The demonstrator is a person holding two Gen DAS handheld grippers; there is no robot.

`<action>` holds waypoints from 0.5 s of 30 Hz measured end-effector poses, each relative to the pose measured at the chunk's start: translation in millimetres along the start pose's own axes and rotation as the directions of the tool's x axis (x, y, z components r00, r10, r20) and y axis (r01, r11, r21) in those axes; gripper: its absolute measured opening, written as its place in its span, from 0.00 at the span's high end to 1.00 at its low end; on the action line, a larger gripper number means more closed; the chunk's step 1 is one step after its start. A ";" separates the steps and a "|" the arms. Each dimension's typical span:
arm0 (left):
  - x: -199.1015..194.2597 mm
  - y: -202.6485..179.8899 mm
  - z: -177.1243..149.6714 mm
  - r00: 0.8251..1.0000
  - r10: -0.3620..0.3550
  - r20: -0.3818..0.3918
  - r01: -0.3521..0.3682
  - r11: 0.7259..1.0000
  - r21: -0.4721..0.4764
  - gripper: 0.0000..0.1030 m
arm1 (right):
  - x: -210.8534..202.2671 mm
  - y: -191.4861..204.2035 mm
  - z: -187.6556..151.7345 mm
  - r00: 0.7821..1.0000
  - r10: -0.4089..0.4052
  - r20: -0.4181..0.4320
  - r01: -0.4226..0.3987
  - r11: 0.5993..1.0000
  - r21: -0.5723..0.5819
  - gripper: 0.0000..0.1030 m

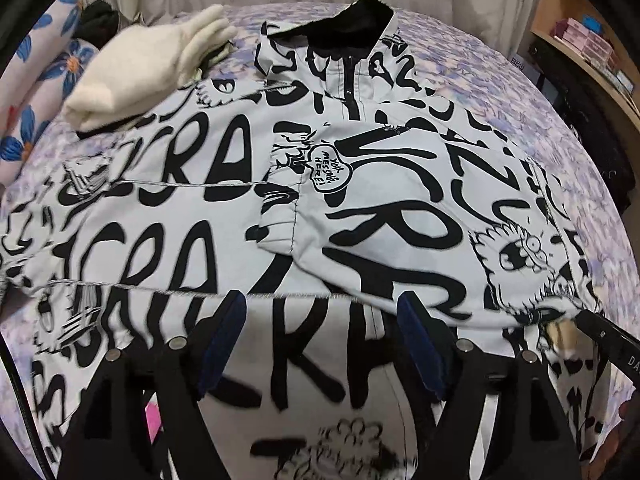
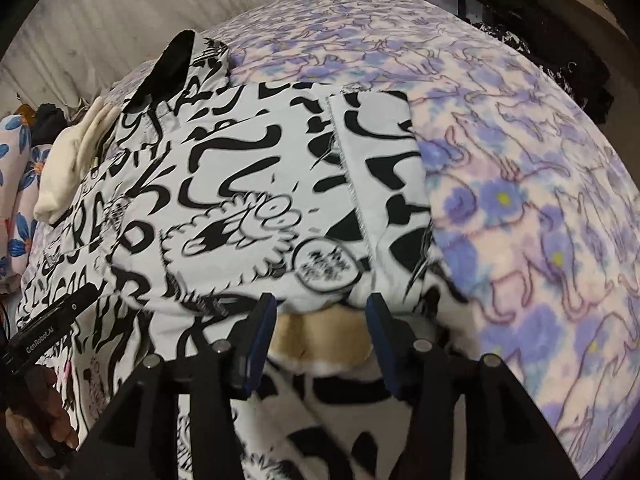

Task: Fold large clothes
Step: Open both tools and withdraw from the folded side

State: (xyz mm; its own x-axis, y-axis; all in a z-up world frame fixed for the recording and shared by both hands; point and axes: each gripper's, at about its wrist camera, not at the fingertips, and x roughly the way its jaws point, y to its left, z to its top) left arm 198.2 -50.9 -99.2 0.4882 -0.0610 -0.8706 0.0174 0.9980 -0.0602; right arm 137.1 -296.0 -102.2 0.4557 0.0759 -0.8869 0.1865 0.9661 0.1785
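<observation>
Jacket [image 1: 248,216] in black-and-white graffiti print lies flat on the bed [image 2: 520,160], collar away — its long axis runs straight ahead of both claws. Left claw [image 1: 320,344] gapes wide and empty over the hem; right claw [image 2: 322,332], half-open, holds nothing at the jacket's right edge.

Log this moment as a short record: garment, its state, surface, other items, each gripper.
garment: black-and-white graffiti-print jacket with a black collar
state: laid flat, collar at the far end, one sleeve folded across the front
surface: bed with a purple floral blanket
other items: folded cream garment at the jacket's far left edge; floral pillow beyond it
left gripper: jaws apart above the jacket, nothing between them
right gripper: jaws apart at the jacket's near right edge, pads not pressing the cloth
</observation>
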 end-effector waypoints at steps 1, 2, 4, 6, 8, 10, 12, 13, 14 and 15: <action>-5.6 -0.9 -3.0 1.000 -0.002 0.005 0.002 1.000 0.007 0.26 | -1.2 1.3 -3.4 1.000 -0.005 -0.001 0.005 1.000 -0.001 0.55; -10.0 -1.1 -5.3 1.000 -0.005 0.010 0.005 1.000 0.011 0.26 | -2.1 2.4 -6.1 1.000 -0.004 -0.002 0.004 1.000 -0.001 0.55; -22.9 -2.3 -12.6 1.000 -0.006 0.025 0.005 1.000 0.022 0.23 | -4.8 5.1 -12.8 1.000 0.002 -0.006 -0.002 1.000 -0.003 0.55; -32.4 -2.1 -18.0 0.999 -0.001 0.037 0.000 1.000 0.023 0.23 | -7.9 6.8 -18.6 1.000 0.007 -0.007 -0.007 1.000 -0.001 0.55; -41.7 -1.3 -23.3 0.999 -0.003 0.047 0.002 1.000 0.024 0.23 | -11.9 8.7 -24.2 1.000 0.013 -0.006 -0.013 1.000 0.002 0.55; -52.5 0.1 -28.5 0.998 -0.004 0.056 0.003 1.000 0.021 0.23 | -16.7 11.0 -29.9 1.000 0.021 -0.004 -0.021 1.000 0.005 0.55; -61.6 2.2 -32.4 0.998 -0.008 0.064 0.007 1.000 0.016 0.23 | -21.3 13.2 -34.4 1.000 0.031 0.000 -0.031 0.999 0.009 0.55; -64.3 2.9 -33.2 0.998 -0.010 0.066 0.009 1.000 0.014 0.23 | -23.8 14.9 -36.7 0.999 0.034 0.002 -0.034 0.999 0.009 0.55; -68.0 3.6 -34.8 0.998 -0.011 0.068 0.011 1.000 0.011 0.23 | -26.0 16.4 -38.7 0.999 0.037 0.004 -0.037 0.999 0.009 0.55; -73.0 4.5 -36.8 0.997 -0.011 0.072 0.010 1.000 0.008 0.22 | -27.8 17.8 -40.3 0.999 0.039 0.005 -0.039 0.999 0.007 0.55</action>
State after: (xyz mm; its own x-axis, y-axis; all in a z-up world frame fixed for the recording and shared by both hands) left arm 130.6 -42.5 -53.9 0.5494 -0.0708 -0.8326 0.0295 0.9974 -0.0653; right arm 92.6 -270.9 -91.6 0.4672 0.1123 -0.8770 0.1749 0.9605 0.2162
